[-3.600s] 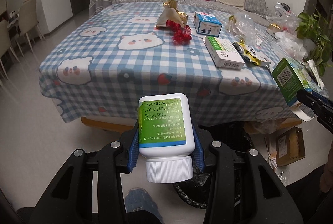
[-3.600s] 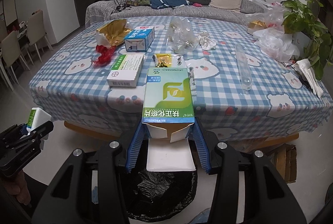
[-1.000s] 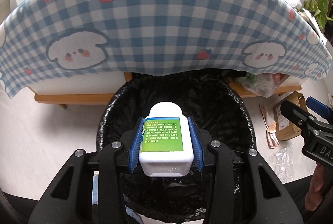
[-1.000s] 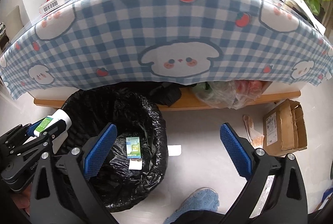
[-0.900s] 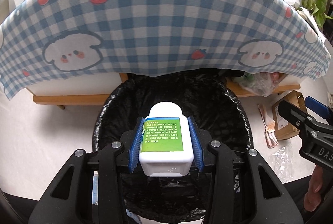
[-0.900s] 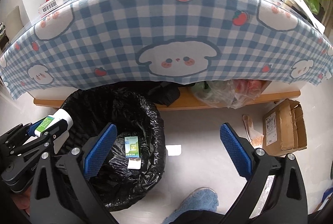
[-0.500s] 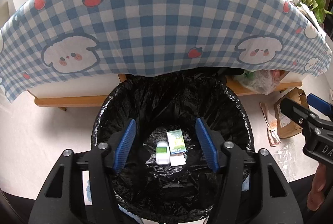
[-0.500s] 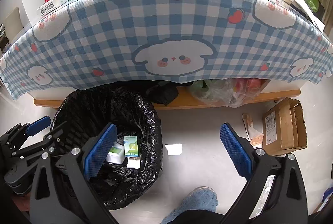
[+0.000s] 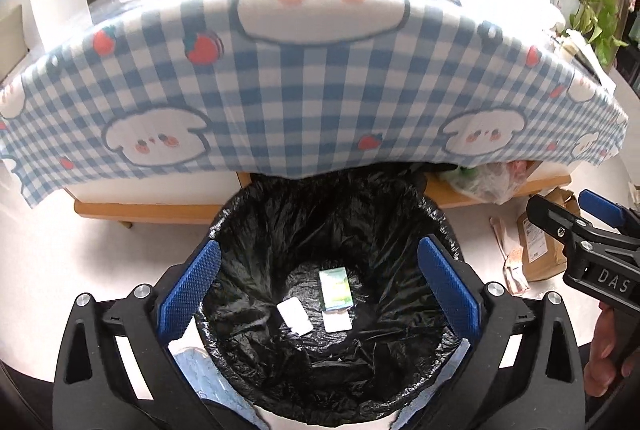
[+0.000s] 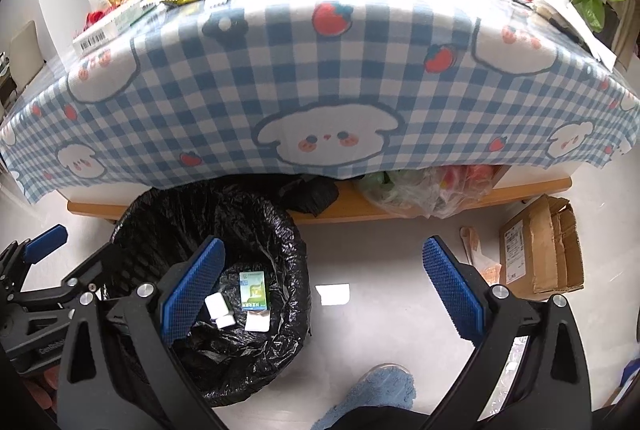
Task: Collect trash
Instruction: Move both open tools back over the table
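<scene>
Bottle (image 9: 295, 316) and box (image 9: 335, 289) sit in the bin (image 9: 434, 226), left claw (image 9: 318, 288) opening empty, right claw (image 10: 324, 284) wide, but swinging up could snag the tablecloth (image 9: 320, 90) edge.

Two items of trash are seen in one black-lined bin (image 9: 436, 230): one white bottle (image 9: 295, 316) and one green box (image 9: 335, 288). One cardboard carton (image 10: 540, 246) and two grippers are counted nearby.
</scene>
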`<state>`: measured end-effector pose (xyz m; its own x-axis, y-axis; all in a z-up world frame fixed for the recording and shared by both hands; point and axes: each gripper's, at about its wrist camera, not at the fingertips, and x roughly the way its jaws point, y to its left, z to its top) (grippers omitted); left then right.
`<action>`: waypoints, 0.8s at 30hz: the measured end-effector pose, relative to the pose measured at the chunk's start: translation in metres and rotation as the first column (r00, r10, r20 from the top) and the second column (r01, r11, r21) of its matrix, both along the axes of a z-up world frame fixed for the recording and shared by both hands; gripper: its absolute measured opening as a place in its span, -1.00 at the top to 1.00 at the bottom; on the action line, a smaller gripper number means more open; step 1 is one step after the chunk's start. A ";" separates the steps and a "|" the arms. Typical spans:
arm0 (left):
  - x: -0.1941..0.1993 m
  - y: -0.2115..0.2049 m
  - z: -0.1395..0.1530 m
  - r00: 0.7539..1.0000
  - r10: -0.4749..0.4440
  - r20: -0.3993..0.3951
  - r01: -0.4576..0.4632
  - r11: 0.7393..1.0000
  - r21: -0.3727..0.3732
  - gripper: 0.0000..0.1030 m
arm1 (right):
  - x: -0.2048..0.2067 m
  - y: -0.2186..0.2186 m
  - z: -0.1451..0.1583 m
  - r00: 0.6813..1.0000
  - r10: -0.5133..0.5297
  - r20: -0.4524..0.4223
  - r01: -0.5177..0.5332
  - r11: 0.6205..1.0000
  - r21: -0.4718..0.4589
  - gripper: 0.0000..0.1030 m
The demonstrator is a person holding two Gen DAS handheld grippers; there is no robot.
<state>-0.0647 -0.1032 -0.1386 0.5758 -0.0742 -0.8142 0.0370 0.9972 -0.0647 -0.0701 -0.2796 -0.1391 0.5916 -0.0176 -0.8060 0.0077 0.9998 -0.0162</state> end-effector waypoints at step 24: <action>-0.004 0.011 0.092 0.996 0.018 0.089 -0.017 1.000 -0.009 -0.88 | -0.009 -0.009 0.093 0.989 -0.011 0.145 0.017 0.999 -0.036 -0.85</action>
<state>-0.0682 -0.0917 -0.0465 0.6469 -0.0697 -0.7593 0.0252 0.9972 -0.0701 -0.0793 -0.2885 -0.0461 0.7012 -0.0550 -0.7109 0.0265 0.9983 -0.0511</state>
